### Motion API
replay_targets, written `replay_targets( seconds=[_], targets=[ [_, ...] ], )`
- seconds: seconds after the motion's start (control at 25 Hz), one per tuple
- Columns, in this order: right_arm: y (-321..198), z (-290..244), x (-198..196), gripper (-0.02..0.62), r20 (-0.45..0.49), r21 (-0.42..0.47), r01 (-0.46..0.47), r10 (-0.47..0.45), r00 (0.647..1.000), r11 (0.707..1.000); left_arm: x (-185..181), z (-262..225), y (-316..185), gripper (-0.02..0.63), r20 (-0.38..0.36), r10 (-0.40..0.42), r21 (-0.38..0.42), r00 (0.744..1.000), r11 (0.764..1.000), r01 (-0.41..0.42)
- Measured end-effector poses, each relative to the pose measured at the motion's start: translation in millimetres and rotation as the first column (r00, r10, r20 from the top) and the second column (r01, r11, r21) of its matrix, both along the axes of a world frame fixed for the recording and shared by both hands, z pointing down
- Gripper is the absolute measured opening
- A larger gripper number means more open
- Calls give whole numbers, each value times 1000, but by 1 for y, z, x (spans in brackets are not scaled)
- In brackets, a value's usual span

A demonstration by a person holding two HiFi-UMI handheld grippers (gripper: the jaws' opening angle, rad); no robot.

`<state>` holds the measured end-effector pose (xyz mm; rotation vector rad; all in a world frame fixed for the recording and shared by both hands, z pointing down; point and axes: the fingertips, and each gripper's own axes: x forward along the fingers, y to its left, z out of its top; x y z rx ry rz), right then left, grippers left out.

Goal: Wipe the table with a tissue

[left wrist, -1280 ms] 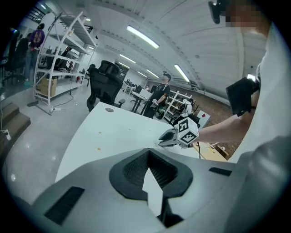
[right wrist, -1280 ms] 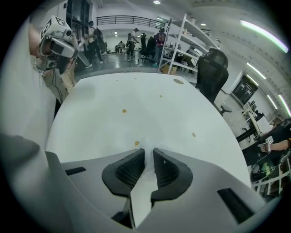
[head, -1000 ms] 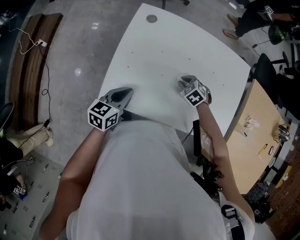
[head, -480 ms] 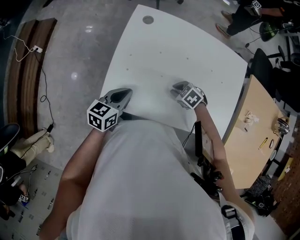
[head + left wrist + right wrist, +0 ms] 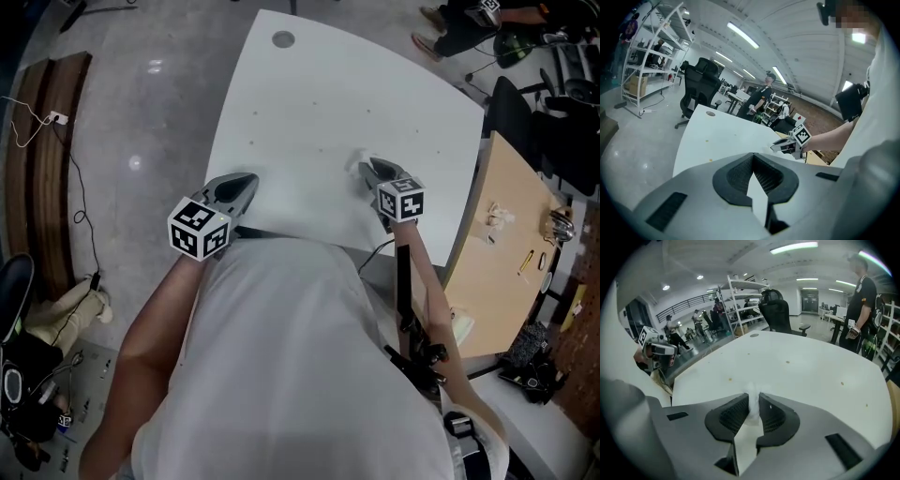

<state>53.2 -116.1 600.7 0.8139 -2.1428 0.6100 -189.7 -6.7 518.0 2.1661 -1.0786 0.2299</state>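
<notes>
At the near edge of the desk [image 5: 309, 84], the left tool [image 5: 753, 159] had its jaws together on nothing, while the right tool [image 5: 753, 398] pinched a white tissue [image 5: 752, 390] in a narrow grip. Small brown spots [image 5: 787, 362] lay ahead of the tissue's tip, scattered toward the far edge.

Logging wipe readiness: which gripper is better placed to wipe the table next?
Right. The right gripper pinches the tissue above the table, small spots ahead of it; the left gripper is shut, empty, near the table's edge.
</notes>
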Motion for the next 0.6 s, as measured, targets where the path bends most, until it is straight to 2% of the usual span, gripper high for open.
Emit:
replay_targets(
  seconds=[0.16,0.32,0.44,0.6],
  targets=[
    [4,5,-19,63,-8,31,-46,46,999,998,-7,0,0,8,-8,12,10,1000,1000,-12],
    [8,12,-53,63,-44,64,26,-23,999,998,-22,2,5,8,-8,15,9,1000,1000,-15],
    [1,15,-65,63,-105,90,64,-55,993,994,-33,6,10,8,-4,15,-4,1000,1000,-15],
    [-8,20,-59,63,-225,98,67,-43,973,993,-45,11,18,8,-10,3,-20,1000,1000,-3]
  ],
)
